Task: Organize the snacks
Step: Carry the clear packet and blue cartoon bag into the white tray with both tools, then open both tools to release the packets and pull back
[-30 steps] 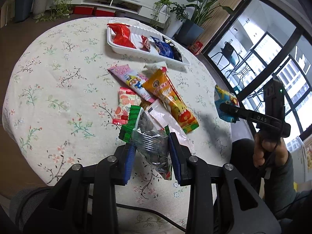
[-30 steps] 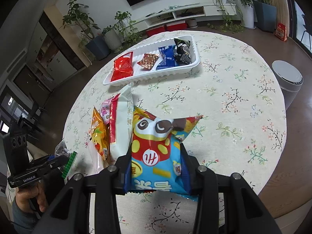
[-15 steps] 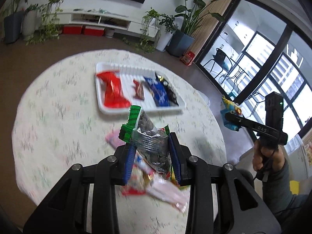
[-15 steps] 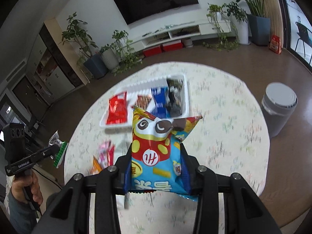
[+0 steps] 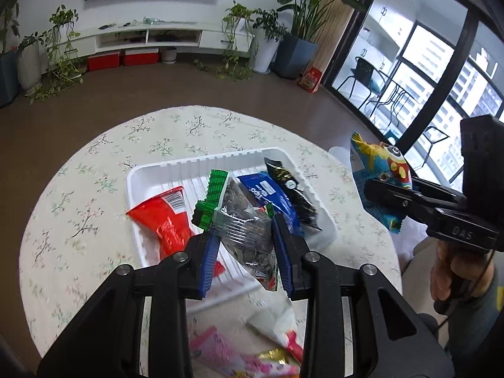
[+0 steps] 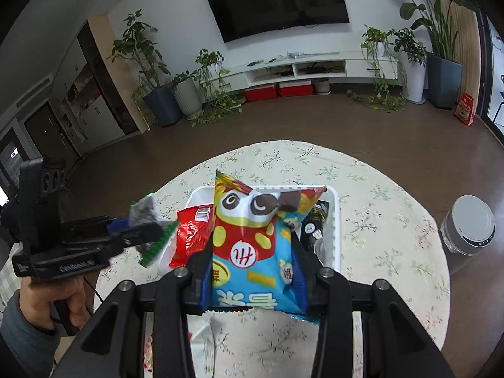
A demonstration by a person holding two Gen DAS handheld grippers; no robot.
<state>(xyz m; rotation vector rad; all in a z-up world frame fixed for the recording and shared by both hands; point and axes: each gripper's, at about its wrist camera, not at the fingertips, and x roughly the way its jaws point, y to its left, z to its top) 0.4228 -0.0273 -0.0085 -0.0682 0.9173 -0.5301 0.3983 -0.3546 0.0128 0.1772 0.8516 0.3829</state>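
My left gripper [image 5: 245,245] has its blue pads pressed in on a clear packet of dark seeds with a green top edge [image 5: 242,220]; the jaws stand narrow, with the packet pinched between them and hanging above the table. In the left wrist view the packet sits at the centre, and the white tray [image 5: 195,162] lies just past it toward twelve o'clock on the round table with the floral cloth [image 5: 78,189].

In the tray a red packet [image 5: 163,217] lies at about nine o'clock from my left pads, and a blue packet [image 5: 267,192] and a black packet [image 5: 293,195] lie side by side at about one o'clock.

My right gripper [image 6: 252,271] is clamped on a blue and red snack bag with a cartoon face [image 6: 249,239], jaws a little wider, the bag upright between the pads and lifted clear of the cloth. In the right wrist view the tray's rim [image 6: 334,217] shows behind the bag at twelve o'clock.

Loose packets, blurred, lie on the cloth near six o'clock in the left view [image 5: 239,356]. A grey lidded bin [image 6: 469,223] stands on the floor at three o'clock in the right view.
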